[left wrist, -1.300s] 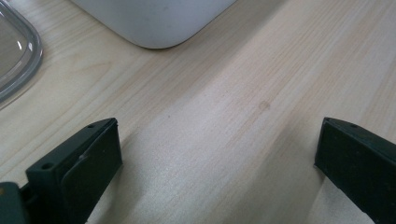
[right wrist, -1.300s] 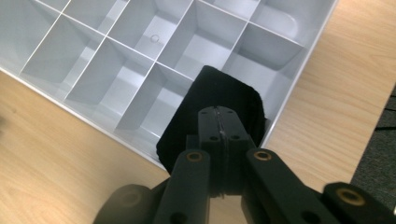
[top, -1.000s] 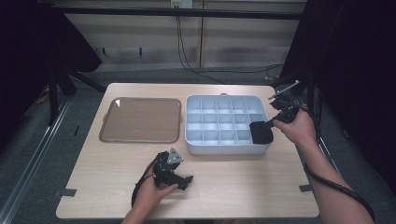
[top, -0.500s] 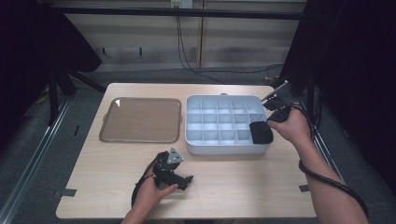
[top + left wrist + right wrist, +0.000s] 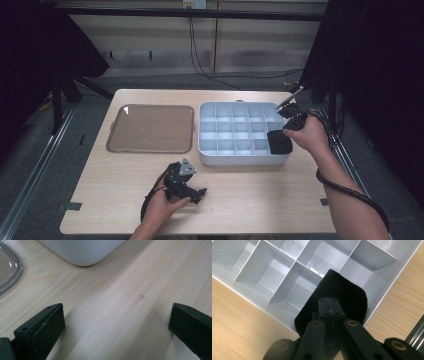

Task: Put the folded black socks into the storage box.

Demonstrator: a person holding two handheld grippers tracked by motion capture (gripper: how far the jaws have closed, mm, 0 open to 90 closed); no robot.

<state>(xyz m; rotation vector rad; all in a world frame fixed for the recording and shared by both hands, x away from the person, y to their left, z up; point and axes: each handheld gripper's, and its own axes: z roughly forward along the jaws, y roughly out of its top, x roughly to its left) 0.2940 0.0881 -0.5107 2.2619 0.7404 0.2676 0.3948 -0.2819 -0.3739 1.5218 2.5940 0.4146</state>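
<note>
Cloth [image 5: 342, 297] pinched between closed jaws

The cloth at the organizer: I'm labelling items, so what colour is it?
Plain black cloth, clearest in the right gripper view.

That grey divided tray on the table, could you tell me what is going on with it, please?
A person is working a black cloth into the near right corner of the compartment tray. The right gripper is shut on the cloth, pressing it down among the dividers. The left gripper rests open on the wooden table, holding nothing. A clear lid lies flat beside the tray.
</note>
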